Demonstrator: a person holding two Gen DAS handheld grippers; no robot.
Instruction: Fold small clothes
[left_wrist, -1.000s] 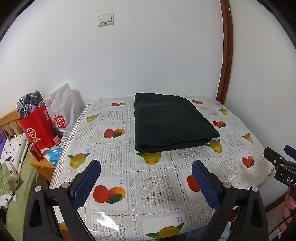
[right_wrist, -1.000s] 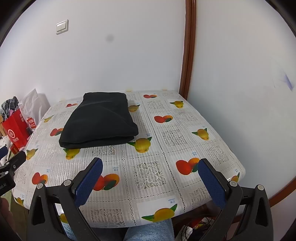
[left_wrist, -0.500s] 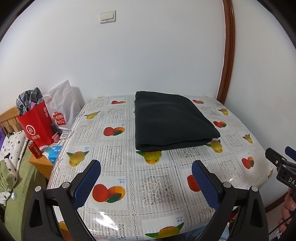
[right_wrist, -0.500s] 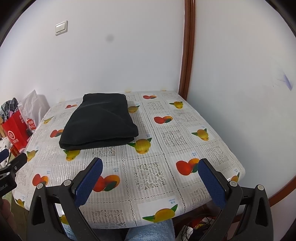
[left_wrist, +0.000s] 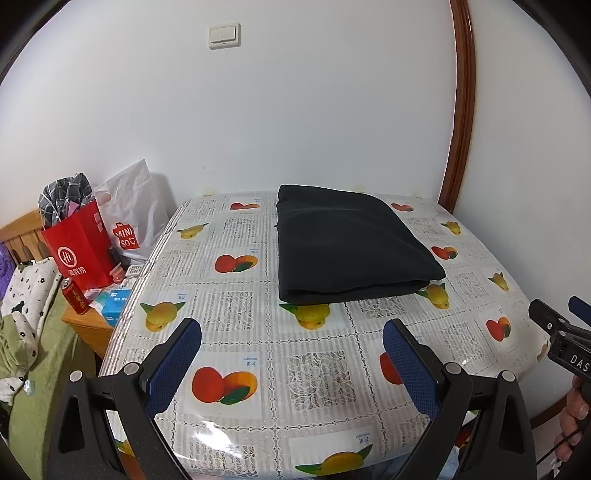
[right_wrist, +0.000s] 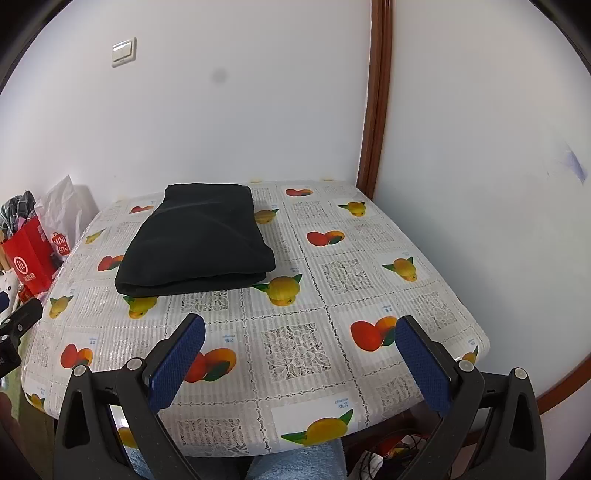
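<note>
Both grippers, left gripper (left_wrist: 291, 354) and right gripper (right_wrist: 300, 350), have drifted slightly, spread wide and empty, short of the folded black garment (left_wrist: 347, 245) at the table's (left_wrist: 314, 373) far side; a careless pinch could undo its layers.

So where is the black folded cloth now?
In both wrist views the black folded cloth lies on the table, toward the far wall, well beyond both open grippers.

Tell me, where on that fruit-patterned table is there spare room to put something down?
The near half of the table, between the folded black garment and the front edge, is bare. So is the strip from the garment's right side to the right-hand wall. A narrower strip runs along its left side. It's crowded beyond the table's left edge: a red bag, a can, boxes.
</note>
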